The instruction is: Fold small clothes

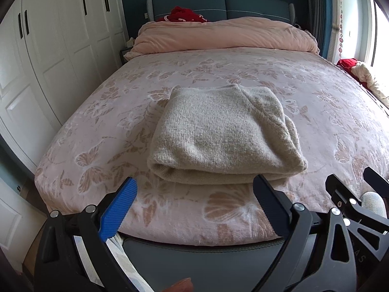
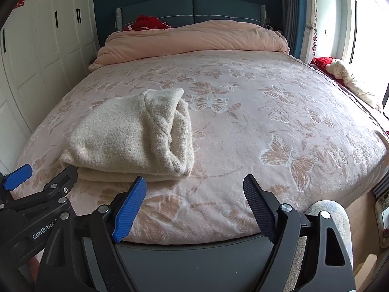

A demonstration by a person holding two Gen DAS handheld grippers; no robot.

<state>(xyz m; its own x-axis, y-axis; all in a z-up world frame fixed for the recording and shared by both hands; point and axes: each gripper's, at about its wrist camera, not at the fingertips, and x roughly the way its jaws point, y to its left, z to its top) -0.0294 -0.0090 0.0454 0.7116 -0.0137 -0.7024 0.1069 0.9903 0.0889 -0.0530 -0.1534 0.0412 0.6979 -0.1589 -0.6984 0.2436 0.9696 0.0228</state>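
Ahead, my left gripper (image 1: 194, 182) and right gripper (image 2: 194, 185) hang released and empty over the near edge of the bed (image 2: 267, 126), whose butterfly cover lies bare on my right. My beige knit sweater (image 1: 223, 133) sits folded into a thick bundle near that edge, just beyond my left fingers (image 1: 119, 204).

Fuzzy knit sweater (image 1: 226, 131) on plush bedspread (image 1: 304, 90) — ribbed matt pads (image 2: 130, 209)

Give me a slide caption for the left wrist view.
Folded beige sweater lying on the butterfly-print bedspread, with the open left tool empty just in front of it.
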